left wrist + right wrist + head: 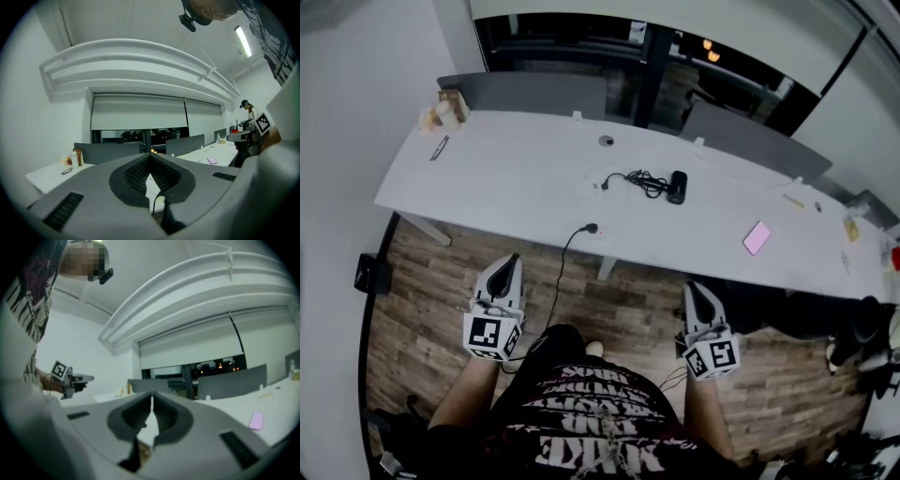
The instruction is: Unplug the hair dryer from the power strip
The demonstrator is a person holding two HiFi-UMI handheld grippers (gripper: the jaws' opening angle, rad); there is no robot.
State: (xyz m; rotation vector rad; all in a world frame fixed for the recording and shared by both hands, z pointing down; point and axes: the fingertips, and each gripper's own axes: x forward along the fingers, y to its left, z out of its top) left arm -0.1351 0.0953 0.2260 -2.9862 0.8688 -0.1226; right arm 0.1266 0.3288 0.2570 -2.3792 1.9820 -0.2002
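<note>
The dryer [677,186] is black. It lies on the long white table [506,178], at 12 o'clock from the middle of the head view. Its black cord [643,181] sits in a messy bunch, touching it at 9 o'clock. At 9 o'clock from the cord there is a pale flat shape. It may be the power strip, but it is too faint to tell.

A thin black cable [561,267] has its small end on the table at 7 o'clock from the dryer, near the front edge. It hangs off the edge and runs down to the person.

A pink phone [757,236] lies at 4 o'clock from the dryer, well apart from it. A pair of glasses [439,148] lies far off at 9 o'clock, near the table's left end.

The left gripper [515,259] is at 7 o'clock in the head view, over the wood floor [628,309] and in front of the table. Its own view shows its fingers [136,174] pressed together at the tips, with nothing between them.

The right gripper [691,286] is at 5 o'clock, also over the floor. Its fingers [165,416] are pressed together too, and it holds nothing.

Both grippers are well apart from the dryer.
</note>
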